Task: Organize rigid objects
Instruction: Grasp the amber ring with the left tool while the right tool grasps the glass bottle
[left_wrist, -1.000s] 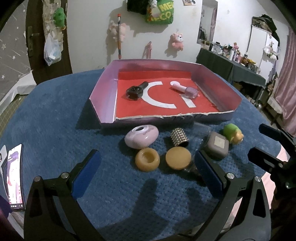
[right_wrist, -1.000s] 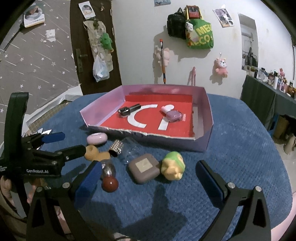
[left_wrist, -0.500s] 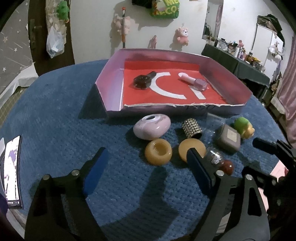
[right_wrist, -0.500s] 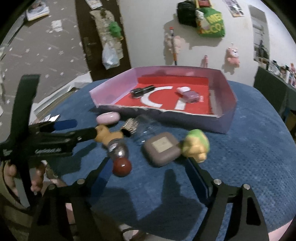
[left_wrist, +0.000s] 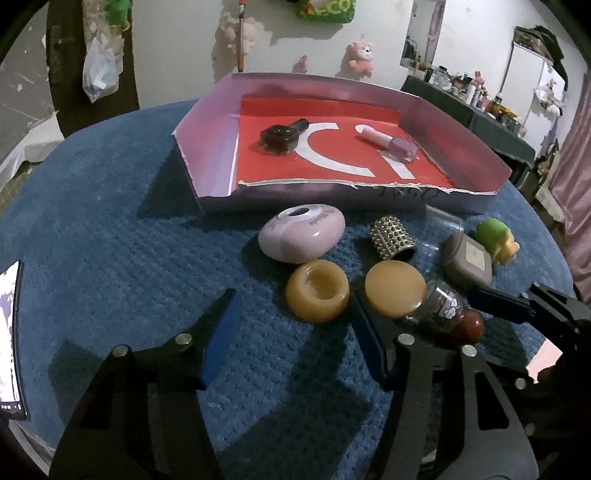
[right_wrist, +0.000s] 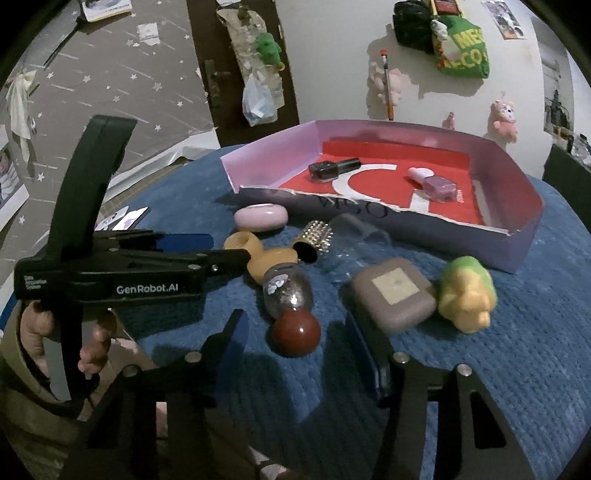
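On the blue cloth in front of the pink-walled tray (left_wrist: 207, 155) lie a yellow ring jar (left_wrist: 317, 295), its flat lid (left_wrist: 395, 293), a lilac oval case (left_wrist: 301, 236), a studded gold cap (left_wrist: 391, 238), a grey square case (right_wrist: 395, 295), a green-yellow toy (right_wrist: 467, 295) and a small bottle (right_wrist: 288, 291) with a red ball cap (right_wrist: 295, 332). My left gripper (left_wrist: 291, 295) is closing, with the ring jar's near edge between its tips, untouched. My right gripper (right_wrist: 295, 317) is closing around the red cap, pads clear of it.
Two nail polish bottles, one dark (left_wrist: 280, 138) and one pink (left_wrist: 391, 146), lie in the tray. A lit phone (left_wrist: 9, 332) rests at the table's left edge. A clear plastic piece (left_wrist: 439, 229) lies by the tray's front wall. A person's hand (right_wrist: 92, 332) holds the left gripper.
Both grippers' jaws have narrowed a lot. Each has sunk and come closer to the objects, the left toward the yellow ring jar, the right toward the red-capped bottle.
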